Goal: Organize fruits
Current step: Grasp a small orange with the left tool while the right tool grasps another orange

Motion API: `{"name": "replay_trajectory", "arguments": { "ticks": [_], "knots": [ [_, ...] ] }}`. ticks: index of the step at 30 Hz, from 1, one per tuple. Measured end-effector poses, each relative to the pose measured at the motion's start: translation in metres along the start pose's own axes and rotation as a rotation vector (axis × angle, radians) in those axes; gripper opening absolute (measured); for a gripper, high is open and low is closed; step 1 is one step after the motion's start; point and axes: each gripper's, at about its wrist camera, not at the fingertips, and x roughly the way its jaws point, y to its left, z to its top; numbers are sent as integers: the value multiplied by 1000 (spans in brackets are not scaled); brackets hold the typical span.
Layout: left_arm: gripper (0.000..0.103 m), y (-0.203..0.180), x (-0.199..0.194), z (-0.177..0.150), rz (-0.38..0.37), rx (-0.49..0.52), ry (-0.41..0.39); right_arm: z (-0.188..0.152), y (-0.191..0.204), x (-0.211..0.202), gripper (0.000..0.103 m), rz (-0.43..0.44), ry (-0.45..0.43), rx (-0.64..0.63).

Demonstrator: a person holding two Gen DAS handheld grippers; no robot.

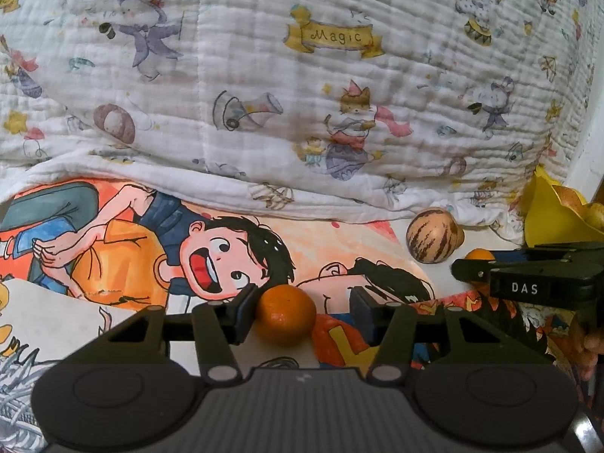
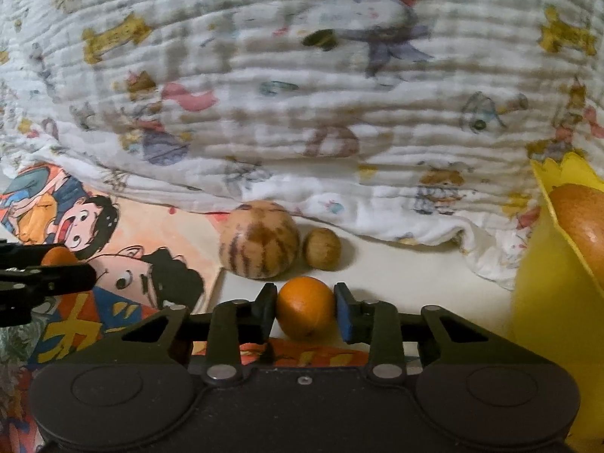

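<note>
Your left gripper (image 1: 304, 311) is black, with silver rivets, a ribbed grey housing and dark blue pads. Your right gripper (image 2: 305, 307) matches it, its side lettered "DAS" in white.

A quilt (image 1: 302, 87) lies bunched across the back, its edge over the far part of a cartoon sheet (image 1: 158, 249). On the sheet, 1 orange (image 1: 285, 315) sits between the left gripper's (image 1: 298, 313) fingers, touching the left one. Right of it, 1 more orange (image 2: 305, 307) sits between the right gripper's (image 2: 305, 307) fingers. Just behind that, a striped ball (image 2: 258, 239) touches a smaller ball (image 2: 322, 250) on its right. A bowl (image 2: 543, 264) at far right holds a fruit (image 2: 581, 219).
</note>
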Motion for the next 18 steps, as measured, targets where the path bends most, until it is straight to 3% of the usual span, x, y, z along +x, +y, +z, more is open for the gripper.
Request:
{"name": "replay_trajectory", "arguments": {
  "ticks": [15,18],
  "knots": [
    [58,4,-5,-2,13,-2,5,0,19,-7,35,79,-2,-11],
    [48,6,-7,-3,18,-10,5,0,24,-9,35,92,-1,-20]
  ]
}}
